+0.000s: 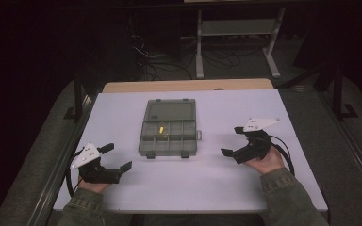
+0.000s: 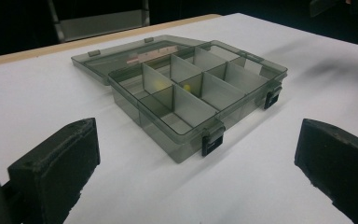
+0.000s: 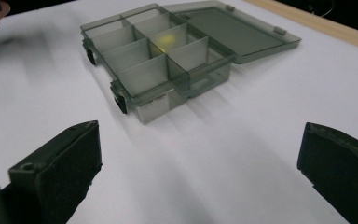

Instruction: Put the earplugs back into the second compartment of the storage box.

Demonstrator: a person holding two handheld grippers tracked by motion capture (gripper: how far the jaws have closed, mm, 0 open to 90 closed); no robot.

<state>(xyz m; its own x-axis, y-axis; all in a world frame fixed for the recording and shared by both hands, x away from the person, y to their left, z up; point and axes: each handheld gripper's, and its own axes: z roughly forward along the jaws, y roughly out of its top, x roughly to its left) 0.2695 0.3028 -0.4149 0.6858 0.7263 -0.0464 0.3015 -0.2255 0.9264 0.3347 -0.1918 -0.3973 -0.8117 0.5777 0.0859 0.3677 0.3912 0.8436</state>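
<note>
Left of the organizer box [image 1: 168, 133], the left gripper [image 1: 118, 157] rests with jaws spread, holding nothing. The box sits mid-table, lid flat behind it, 1 yellow piece [image 1: 160, 128] inside. Right of it, the right gripper [image 1: 232, 141] gapes, empty. Approach level, both sides together.

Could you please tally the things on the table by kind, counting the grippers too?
Grippers: 2, left gripper and right gripper, both open.
Organiser box: 1, lid open.
Yellow piece in a box compartment: 1.
Total: 4.
</note>
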